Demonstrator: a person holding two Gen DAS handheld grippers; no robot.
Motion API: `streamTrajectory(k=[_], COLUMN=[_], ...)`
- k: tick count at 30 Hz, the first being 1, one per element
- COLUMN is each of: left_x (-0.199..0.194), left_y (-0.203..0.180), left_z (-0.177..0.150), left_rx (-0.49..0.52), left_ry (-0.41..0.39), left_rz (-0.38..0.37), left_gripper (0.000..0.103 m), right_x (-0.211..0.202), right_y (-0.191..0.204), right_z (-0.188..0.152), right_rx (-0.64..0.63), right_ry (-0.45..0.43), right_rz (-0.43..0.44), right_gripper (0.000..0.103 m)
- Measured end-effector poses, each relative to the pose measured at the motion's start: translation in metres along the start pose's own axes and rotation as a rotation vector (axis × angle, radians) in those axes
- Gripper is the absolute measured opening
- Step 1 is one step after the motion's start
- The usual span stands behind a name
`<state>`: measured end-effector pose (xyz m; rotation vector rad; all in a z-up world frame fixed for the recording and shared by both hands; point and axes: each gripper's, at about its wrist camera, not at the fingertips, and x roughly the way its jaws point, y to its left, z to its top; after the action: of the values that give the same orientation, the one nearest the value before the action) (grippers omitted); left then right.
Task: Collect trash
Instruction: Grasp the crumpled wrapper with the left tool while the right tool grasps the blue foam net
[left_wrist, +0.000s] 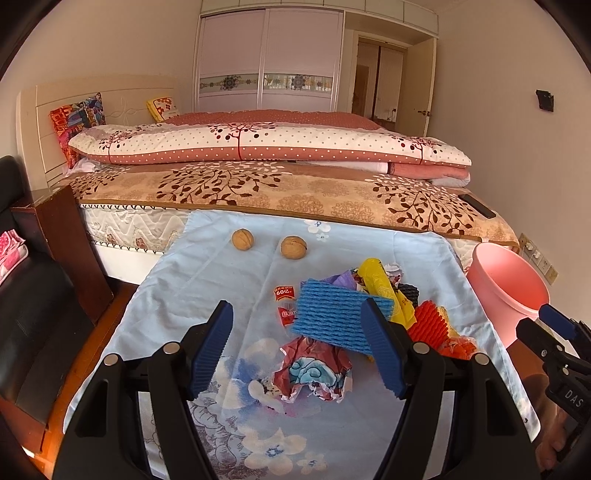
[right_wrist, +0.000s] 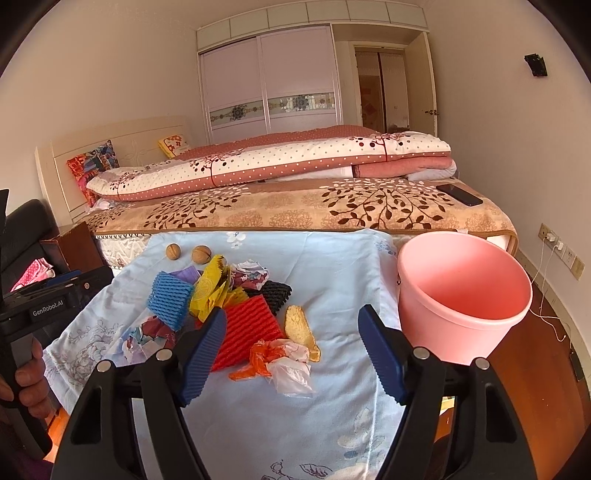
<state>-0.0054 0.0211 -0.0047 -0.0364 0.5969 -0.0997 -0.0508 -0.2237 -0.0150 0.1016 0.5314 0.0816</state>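
A heap of trash lies on a pale blue flowered cloth (left_wrist: 221, 288): a blue foam net (left_wrist: 332, 317), a crumpled printed wrapper (left_wrist: 314, 373), yellow plastic (left_wrist: 380, 284) and a red foam net (right_wrist: 247, 332). An orange and clear plastic bag (right_wrist: 280, 362) and a yellowish crust (right_wrist: 299, 325) lie in front of my right gripper (right_wrist: 291, 350). That gripper is open above the cloth, with nothing touching its pads. My left gripper (left_wrist: 299, 347) is open too, its jaws standing either side of the blue net and the wrapper. A pink bucket (right_wrist: 461, 295) stands empty at the right.
Two walnuts (left_wrist: 242, 240) (left_wrist: 293, 247) rest near the cloth's far edge. A bed with folded quilts (left_wrist: 258, 144) fills the background, with a dark phone (right_wrist: 460, 194) on its right corner. A dark wooden nightstand (left_wrist: 62, 236) and black seat are at left. A hand (right_wrist: 33, 384) holds the left gripper.
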Motion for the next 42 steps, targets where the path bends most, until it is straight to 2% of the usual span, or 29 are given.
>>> streamTrajectory(k=[5,8,12,18,23,24,26,28,30,32,37,42], left_x=[-0.002,0.002,0.009,0.017,0.034,0.037,0.047,0.056,0.062,0.062,0.057,0.056], left_y=[0.017,0.026,0.034,0.015,-0.007,-0.01,-0.015,-0.015,-0.013,-0.01,-0.001,0.007], left_z=[-0.011,-0.022,-0.034,-0.034,-0.035,-0.036,-0.039,-0.042,-0.044,-0.045,-0.045,-0.046], left_rx=[0.05,0.07,0.054,0.116,0.189,0.2,0.219,0.214,0.205,0.189,0.172,0.134], left_ry=[0.014,0.061,0.135,0.153,0.173,0.179,0.21,0.242,0.265,0.269,0.261,0.26], left_rz=[-0.015,-0.039,-0.108,-0.185,-0.207,-0.212,-0.207,-0.21,-0.21,-0.231,-0.251,-0.268], left_gripper=[0.072,0.072,0.072,0.072,0.071,0.064,0.056,0.049,0.036,0.027,0.023,0.023], right_x=[0.013,0.021,0.028,0.033,0.034,0.034,0.035,0.035,0.036,0.036,0.044,0.064], right_y=[-0.003,-0.004,-0.006,-0.006,-0.008,-0.008,-0.008,-0.008,-0.007,-0.004,0.012,0.043], right_z=[-0.007,-0.01,-0.012,-0.014,-0.015,-0.015,-0.015,-0.015,-0.015,-0.013,0.0,0.017], right_rx=[0.0,0.011,0.026,0.028,0.036,0.037,0.037,0.037,0.033,0.024,0.023,0.009], right_ry=[0.071,0.094,0.117,0.135,0.144,0.146,0.15,0.153,0.156,0.157,0.187,0.223], right_rz=[0.035,0.049,0.062,0.069,0.068,0.069,0.069,0.071,0.08,0.104,0.245,0.381], right_gripper=[0.071,0.071,0.071,0.071,0.071,0.071,0.071,0.071,0.071,0.071,0.07,0.062])
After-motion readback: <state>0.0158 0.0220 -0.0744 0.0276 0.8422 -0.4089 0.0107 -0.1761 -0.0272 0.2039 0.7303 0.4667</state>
